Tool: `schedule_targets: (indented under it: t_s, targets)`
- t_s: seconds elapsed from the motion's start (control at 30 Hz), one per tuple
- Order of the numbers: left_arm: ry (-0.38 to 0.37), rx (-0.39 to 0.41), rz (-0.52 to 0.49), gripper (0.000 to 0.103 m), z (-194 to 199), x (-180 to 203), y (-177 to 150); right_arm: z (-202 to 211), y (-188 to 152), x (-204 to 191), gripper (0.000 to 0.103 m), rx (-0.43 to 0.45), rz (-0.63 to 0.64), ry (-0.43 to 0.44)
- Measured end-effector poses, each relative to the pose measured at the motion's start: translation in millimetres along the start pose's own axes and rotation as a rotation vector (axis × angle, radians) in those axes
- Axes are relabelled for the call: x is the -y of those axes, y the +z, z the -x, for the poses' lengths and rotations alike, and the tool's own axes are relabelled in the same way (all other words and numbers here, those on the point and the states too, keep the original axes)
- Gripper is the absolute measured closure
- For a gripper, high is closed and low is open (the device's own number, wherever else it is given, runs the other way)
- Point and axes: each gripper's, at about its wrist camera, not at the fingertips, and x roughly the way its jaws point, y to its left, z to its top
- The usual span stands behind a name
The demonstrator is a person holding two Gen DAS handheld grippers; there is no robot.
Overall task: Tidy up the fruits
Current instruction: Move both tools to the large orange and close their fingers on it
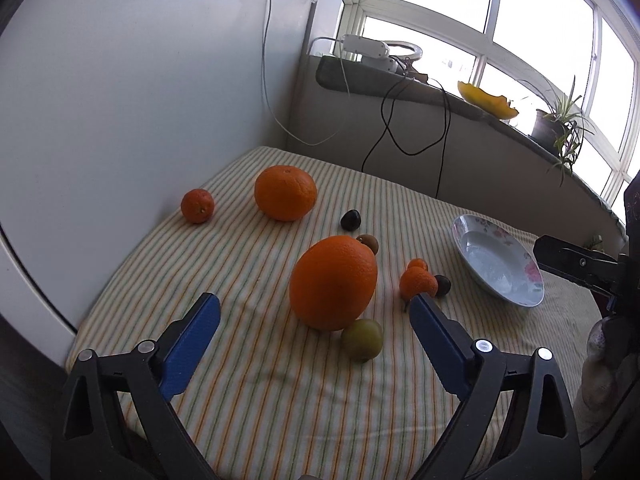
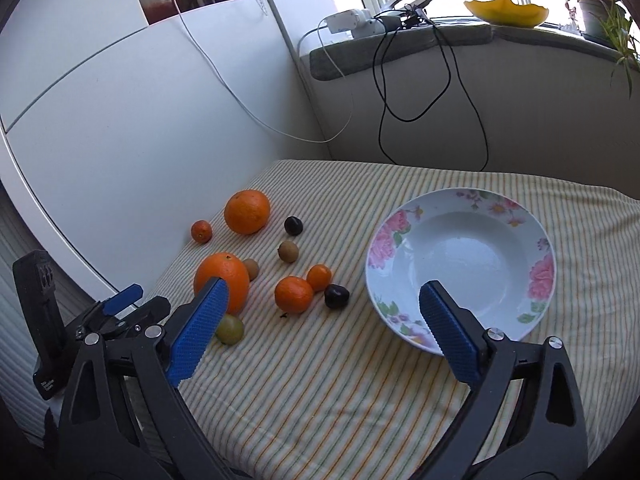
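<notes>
Left wrist view shows our left gripper [image 1: 316, 314] spread wide and holding nothing, the nearest large orange [image 1: 333, 282] just ahead at twelve o'clock. Our right gripper [image 2: 322, 306] is likewise spread and empty, with the flowered white porcelain plate [image 2: 540, 276] at one o'clock, bare. We judge sorting unstarted: every fruit lies on the striped cloth [image 2: 320, 380].

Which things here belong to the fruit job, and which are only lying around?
For the job:
- two big oranges
- small mandarins
- dark plums
- kiwis
- green fruit
- flowered plate

Just lying about:
- cables
- yellow dish on the sill
- potted plant
</notes>
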Motion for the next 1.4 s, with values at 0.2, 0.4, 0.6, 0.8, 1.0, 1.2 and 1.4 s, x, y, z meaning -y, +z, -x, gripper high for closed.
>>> schedule_targets:
  t_s: [0.2,0.4,0.6,0.8,1.0,1.2,1.4]
  targets:
    - [-0.060,-0.040,0.045,0.016,-9.3,-10.0,-2.9,-29.3,3.7,-27.6,0.015,-0.074,0.058,0.067]
    - [-0.114,-0.074,0.062,0.021,-20.2,-10.7,-4.6,-58.6,9.9,-48.1,0.025,-0.151,0.073,0.163]
    - [-0.168,-0.093,0.089,0.021,-28.9,-12.4,-2.2,-84.8,13.0,-69.5,0.031,-0.225,0.096,0.227]
    - [-0.172,-0.101,0.081,0.021,-35.4,-11.7,-1.9,-103.1,11.5,-84.4,0.031,-0.278,0.111,0.253]
    - [-0.183,-0.112,0.095,0.021,-42.0,-14.8,-2.9,-118.4,11.7,-89.5,0.031,-0.321,0.120,0.252]
    - [-0.191,-0.121,0.099,0.022,-48.0,-14.6,-2.5,-135.8,10.9,-92.1,0.032,-0.351,0.136,0.244]
    - [-0.195,-0.137,0.105,0.028,-55.3,-15.2,-2.4,-149.3,9.9,-89.8,0.038,-0.379,0.134,0.244]
